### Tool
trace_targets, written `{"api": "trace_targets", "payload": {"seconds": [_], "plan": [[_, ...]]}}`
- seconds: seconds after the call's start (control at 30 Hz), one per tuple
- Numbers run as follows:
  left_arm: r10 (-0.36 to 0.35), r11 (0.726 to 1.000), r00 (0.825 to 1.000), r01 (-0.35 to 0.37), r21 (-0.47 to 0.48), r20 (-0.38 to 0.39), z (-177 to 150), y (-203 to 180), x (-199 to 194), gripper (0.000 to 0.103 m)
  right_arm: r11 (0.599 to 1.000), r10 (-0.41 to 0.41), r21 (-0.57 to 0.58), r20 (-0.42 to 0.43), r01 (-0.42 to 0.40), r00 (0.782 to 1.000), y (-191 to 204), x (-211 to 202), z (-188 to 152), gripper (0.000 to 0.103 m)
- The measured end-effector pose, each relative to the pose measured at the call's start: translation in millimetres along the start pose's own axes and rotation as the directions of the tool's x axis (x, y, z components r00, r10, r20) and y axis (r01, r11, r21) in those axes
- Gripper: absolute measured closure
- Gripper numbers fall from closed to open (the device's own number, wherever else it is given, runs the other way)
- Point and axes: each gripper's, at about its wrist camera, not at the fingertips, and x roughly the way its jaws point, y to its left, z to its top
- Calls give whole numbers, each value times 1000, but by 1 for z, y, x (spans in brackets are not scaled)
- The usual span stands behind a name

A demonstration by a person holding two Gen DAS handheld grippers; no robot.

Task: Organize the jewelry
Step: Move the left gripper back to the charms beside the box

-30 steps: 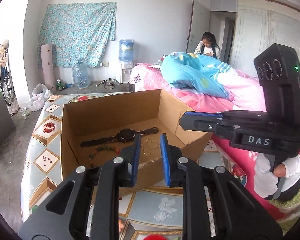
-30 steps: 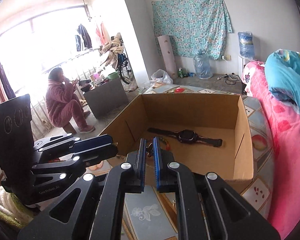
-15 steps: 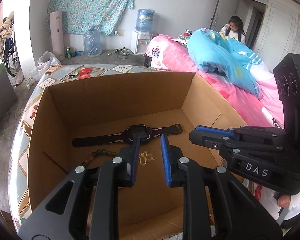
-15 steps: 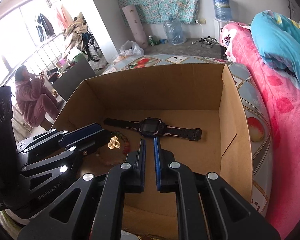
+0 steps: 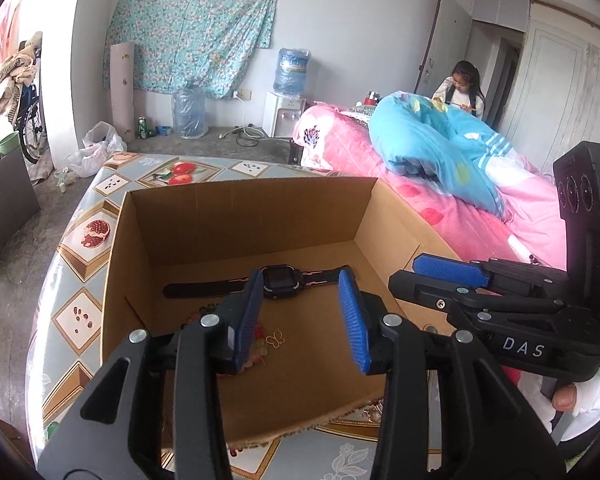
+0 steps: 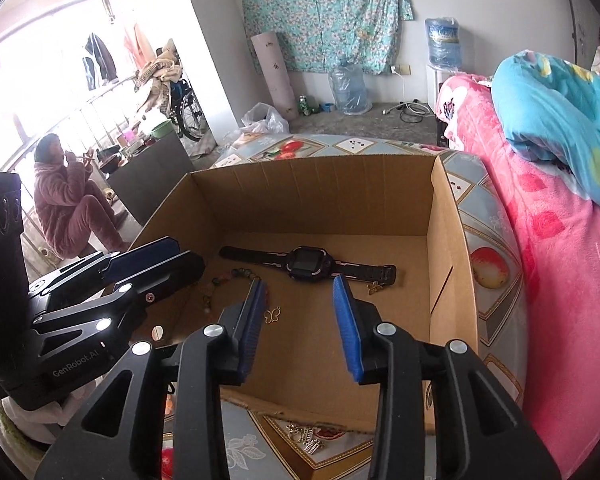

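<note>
Over the open cardboard box on the counter, both grippers hang side by side, pointing down into it. The left hand-held gripper has its blue pads partly apart, the jaws having just been opening, with nothing between them; the right hand-held gripper stands about as wide, its jaws also just opened and empty. On the box floor lie a black watch stretched flat, a string of coloured beads near the left wall, a small gold butterfly charm just beside the right gripper's left pad, and another small gold charm touching the watch strap's end. A few silver pieces rest on the counter outside the box's near wall. Readable writing: "DAS" on the right gripper's body (seen from the left wrist), and "GenRobot.AI" on the left gripper's side.
</note>
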Motion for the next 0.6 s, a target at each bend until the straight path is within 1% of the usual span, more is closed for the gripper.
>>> {"api": "trace_targets", "payload": {"seconds": [0.17,0.27,0.43,0.47,0.6], "plan": [[-2,1000,998,1,18,55,-8,-7,-37,62,1000,-10,-24,58,11,998,13,-31,-13,58],[-9,1000,997,7,27,82,-17,-10,-59,61,1000,2,-28,87,1,996,18,-50,-22,53],[-32,999,992,28,40,118,-33,-13,-90,58,999,14,-34,113,-10,993,23,-76,-40,51],[-36,998,992,30,46,123,-37,-15,-95,56,999,16,-38,115,-11,993,24,-81,-44,51],[-48,997,991,39,71,127,-53,-19,-107,53,999,20,-46,105,-15,994,28,-91,-64,49]]}}
